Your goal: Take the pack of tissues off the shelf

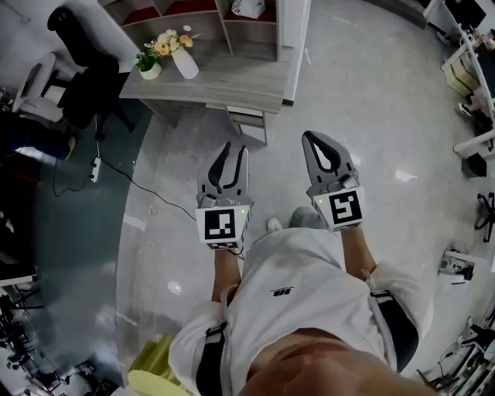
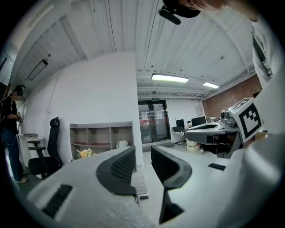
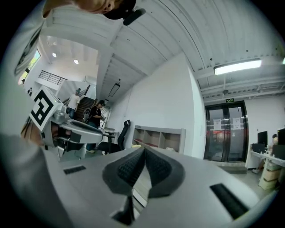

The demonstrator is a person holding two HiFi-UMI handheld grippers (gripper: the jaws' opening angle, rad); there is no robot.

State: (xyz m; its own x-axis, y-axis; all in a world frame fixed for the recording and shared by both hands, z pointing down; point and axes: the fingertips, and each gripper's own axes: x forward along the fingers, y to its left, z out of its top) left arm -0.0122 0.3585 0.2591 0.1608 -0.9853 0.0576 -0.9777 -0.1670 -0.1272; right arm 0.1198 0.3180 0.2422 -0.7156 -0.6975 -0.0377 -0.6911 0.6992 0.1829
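The pack of tissues (image 1: 249,8) is a white bundle in a compartment of the grey cubby shelf (image 1: 224,27) at the top of the head view. In the left gripper view the pack (image 2: 121,144) shows small in the shelf (image 2: 101,133), far ahead. Both grippers are held at waist height over the floor, well short of the shelf. My left gripper (image 1: 236,147) (image 2: 142,155) is open with a narrow gap and nothing in it. My right gripper (image 1: 308,136) (image 3: 144,151) is shut and empty, its tips touching.
A grey desk (image 1: 232,77) stands in front of the shelf and carries a white vase of flowers (image 1: 184,60) and a small pot plant (image 1: 149,66). A black office chair (image 1: 81,69) is at the left. A power strip with its cable (image 1: 96,168) lies on the floor.
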